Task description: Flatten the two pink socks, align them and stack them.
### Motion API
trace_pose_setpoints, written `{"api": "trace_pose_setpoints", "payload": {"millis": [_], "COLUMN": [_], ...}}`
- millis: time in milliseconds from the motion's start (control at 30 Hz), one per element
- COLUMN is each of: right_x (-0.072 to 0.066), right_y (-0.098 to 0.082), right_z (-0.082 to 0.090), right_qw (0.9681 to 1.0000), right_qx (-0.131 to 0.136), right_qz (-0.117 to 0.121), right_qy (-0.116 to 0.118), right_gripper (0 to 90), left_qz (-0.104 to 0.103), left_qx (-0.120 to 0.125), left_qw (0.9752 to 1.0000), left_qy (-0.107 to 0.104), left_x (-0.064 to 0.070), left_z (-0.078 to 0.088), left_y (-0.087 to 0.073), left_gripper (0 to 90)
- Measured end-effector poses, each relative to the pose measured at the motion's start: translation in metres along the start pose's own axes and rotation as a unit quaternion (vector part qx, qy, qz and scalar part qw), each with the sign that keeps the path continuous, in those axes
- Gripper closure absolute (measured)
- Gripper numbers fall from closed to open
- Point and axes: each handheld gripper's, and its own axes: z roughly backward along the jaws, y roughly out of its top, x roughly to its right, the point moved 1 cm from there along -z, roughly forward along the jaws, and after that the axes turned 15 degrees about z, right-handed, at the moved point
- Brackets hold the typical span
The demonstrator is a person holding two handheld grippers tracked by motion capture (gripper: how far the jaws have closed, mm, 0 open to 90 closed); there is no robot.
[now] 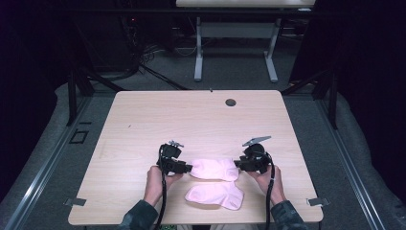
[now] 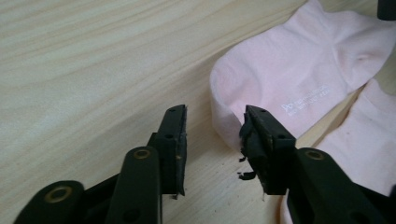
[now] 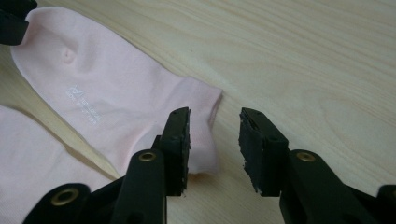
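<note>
While both grippers flank upper sock (image 1: 213,168), left gripper (image 2: 215,135), right gripper (image 3: 214,135) jaws spread, gripping nothing.

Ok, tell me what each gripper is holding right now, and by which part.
Nothing is held. Both the left gripper and the right gripper have open jaws at opposite ends of the far pink sock, which lies flat on the table.

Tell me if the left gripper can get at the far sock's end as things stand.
Probably yes. The left gripper is open, and the far sock lies flat on the table with its end just ahead of the fingers; nothing lies between.
</note>
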Motion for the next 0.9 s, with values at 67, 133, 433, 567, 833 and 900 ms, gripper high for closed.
{"api": "trace_pose_setpoints", "payload": {"millis": [67, 133, 433, 567, 833, 900], "right_x": [-0.002, -0.003, -0.008, -0.010, -0.013, -0.013], "right_y": [0.003, 0.004, 0.006, 0.006, 0.005, 0.005], "right_z": [-0.003, -0.008, -0.018, -0.020, -0.024, -0.025], "right_qw": [0.9999, 0.9997, 0.9988, 0.9984, 0.9977, 0.9979], "right_qx": [-0.010, -0.023, -0.046, -0.052, -0.060, -0.057], "right_qz": [0.003, 0.010, 0.018, 0.021, 0.032, 0.030], "right_qy": [0.001, -0.002, 0.001, 0.002, 0.003, 0.002], "right_gripper": [56.5, 56.5, 65.3, 70.7, 82.6, 84.4], "left_qz": [-0.010, -0.014, -0.026, -0.031, -0.037, -0.036], "left_qx": [0.000, -0.003, -0.007, -0.009, -0.010, -0.011], "left_qw": [0.9999, 0.9998, 0.9993, 0.9990, 0.9989, 0.9990], "left_qy": [0.010, 0.017, 0.027, 0.030, 0.028, 0.026], "left_x": [0.002, 0.004, 0.008, 0.008, 0.007, 0.006], "left_z": [-0.003, -0.006, -0.013, -0.015, -0.017, -0.017], "left_y": [0.001, 0.001, 0.001, -0.002, -0.004, -0.005], "left_gripper": [54.6, 56.2, 65.4, 70.5, 74.6, 76.2]}}
